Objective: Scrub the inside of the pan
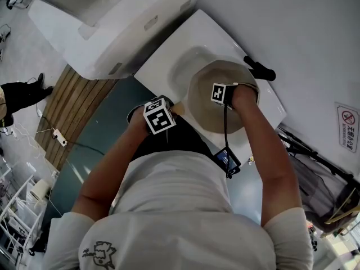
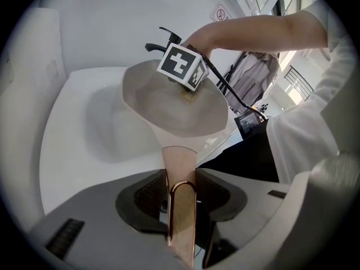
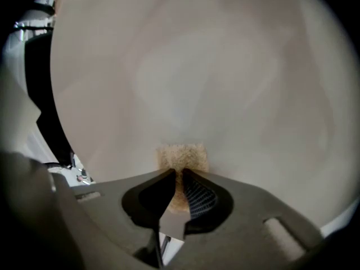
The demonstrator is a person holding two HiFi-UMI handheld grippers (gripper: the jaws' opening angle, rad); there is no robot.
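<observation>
Pan [image 1: 216, 103], round with a pale beige inside, held tilted over a white sink [image 1: 169, 61], its open face turned towards me. Its coppery pink handle [image 2: 180, 167] runs back to my left hand-held gripper [image 2: 180, 198], whose jaws are clamped on both sides of the handle and carry the pan's weight.

Inside the pan, my right hand-held gripper [image 3: 179, 190] has its jaws nearly closed, pinching a small tan scrub pad [image 3: 181, 157]. The pad's free end is pressed flat against the pan's inner surface, low in the bowl on the side nearest that gripper.

Scrubbing looks under way, as I judge it. The inner surface shows an even, dull beige with no foam, water or clear dirt marks that I can make out, so I cannot tell which parts have been covered. The wide area above and to either side of the pad, and the sloping wall near the rim, would seem to need passes yet.

Behind the pan, a black faucet [image 1: 259, 69] stands at the sink's far edge.
</observation>
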